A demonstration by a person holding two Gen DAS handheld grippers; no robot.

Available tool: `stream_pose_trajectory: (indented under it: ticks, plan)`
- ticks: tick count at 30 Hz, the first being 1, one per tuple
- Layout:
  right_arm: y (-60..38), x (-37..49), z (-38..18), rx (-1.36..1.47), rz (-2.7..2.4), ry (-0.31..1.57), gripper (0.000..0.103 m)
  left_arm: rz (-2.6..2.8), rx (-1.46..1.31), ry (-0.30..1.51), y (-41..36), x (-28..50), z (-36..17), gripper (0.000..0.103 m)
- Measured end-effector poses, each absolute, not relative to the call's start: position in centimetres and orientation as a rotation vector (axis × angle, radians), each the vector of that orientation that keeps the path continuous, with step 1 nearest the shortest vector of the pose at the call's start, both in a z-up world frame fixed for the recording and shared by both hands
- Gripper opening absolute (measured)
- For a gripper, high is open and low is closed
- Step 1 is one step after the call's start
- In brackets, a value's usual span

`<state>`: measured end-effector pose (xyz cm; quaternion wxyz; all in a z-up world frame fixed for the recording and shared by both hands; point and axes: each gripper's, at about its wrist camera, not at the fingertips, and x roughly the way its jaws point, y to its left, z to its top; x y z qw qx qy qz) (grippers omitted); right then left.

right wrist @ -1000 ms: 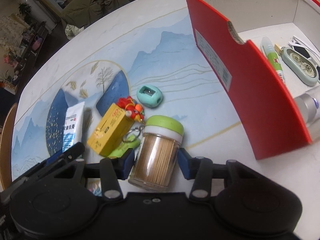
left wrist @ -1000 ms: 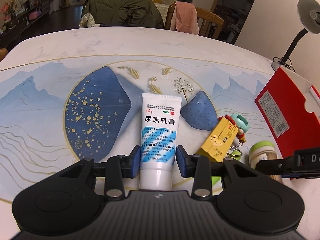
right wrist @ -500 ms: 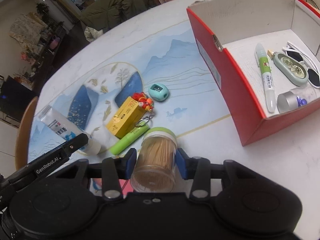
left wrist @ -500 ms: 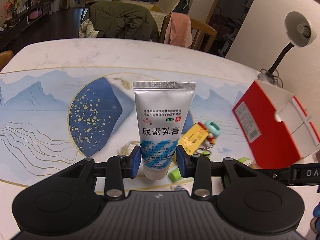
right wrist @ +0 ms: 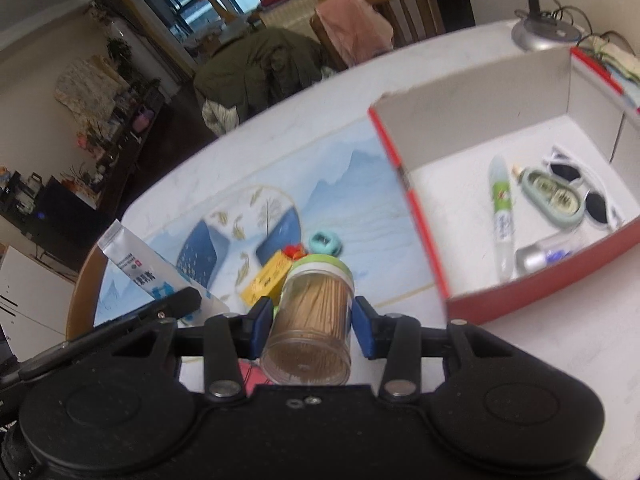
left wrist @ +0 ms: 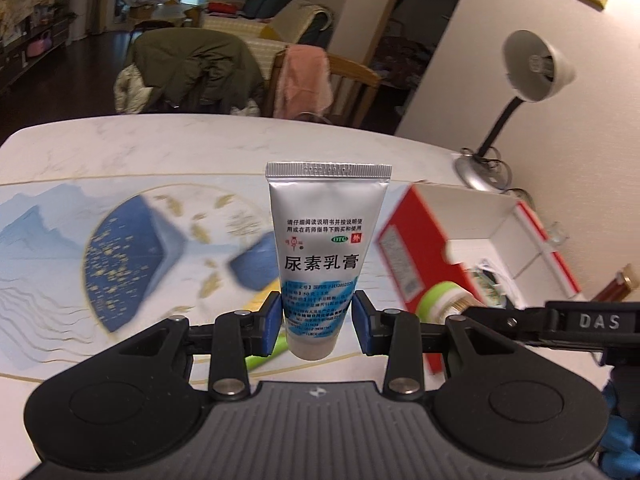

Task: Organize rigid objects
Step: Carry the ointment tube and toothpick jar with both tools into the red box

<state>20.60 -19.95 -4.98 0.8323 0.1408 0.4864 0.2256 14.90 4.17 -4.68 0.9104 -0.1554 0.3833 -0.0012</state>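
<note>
The ointment tube [left wrist: 326,256] stands crimp-end up between the blue pads of the left gripper [left wrist: 316,322], which is clamped on its lower part near the cap, clear of the table [left wrist: 200,148]. The right wrist view shows the same tube from the side, slanting up to the left.

The right gripper [right wrist: 307,330] is clamped on a clear toothpick jar [right wrist: 310,320] with a green lid, held off the table with the lid pointing away from the camera. The left wrist view catches only the jar's lid end, beside the right gripper's black finger.

Only the right wrist view shows what lies below the jar on the patterned tabletop: a yellow box [right wrist: 268,278], a red charm just beside it, and a teal sharpener [right wrist: 326,242] a little further off. In the left wrist view these are mostly hidden behind the tube.

The red box [right wrist: 420,208] sits open to the right. The right wrist view looks into it: a green-labelled pen [right wrist: 502,208], a pale green oval case [right wrist: 554,196], white-framed sunglasses [right wrist: 584,188] and a small silver bottle [right wrist: 540,254]. The left wrist view shows mainly its red outer wall, and a desk lamp [left wrist: 532,68] behind it.
</note>
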Motion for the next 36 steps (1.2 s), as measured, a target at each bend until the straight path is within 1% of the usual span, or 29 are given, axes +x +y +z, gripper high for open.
stream_pose_trajectory:
  ticks: [9, 18, 27, 36]
  plan:
    - [-25.5, 23.3, -3.4, 0.354, 0.446, 0.960, 0.042, -0.107, -0.280, 0.792, -2.3, 17.7, -2.1, 0.036]
    - [-32.3, 27.0, -3.7, 0.383, 0.367, 0.924, 0.042, -0.171, -0.243, 0.841, -8.5, 21.2, -1.9, 0.036]
    - [-36.5, 30.0, -5.2, 0.372, 0.353, 0.916, 0.042, -0.168, -0.209, 0.918, -13.3, 25.2, -3.1, 0.036]
    - [-38.5, 32.5, -8.1, 0.310, 0.382, 0.941, 0.042, -0.103, -0.127, 1.066, -16.5, 29.2, -7.1, 0.036]
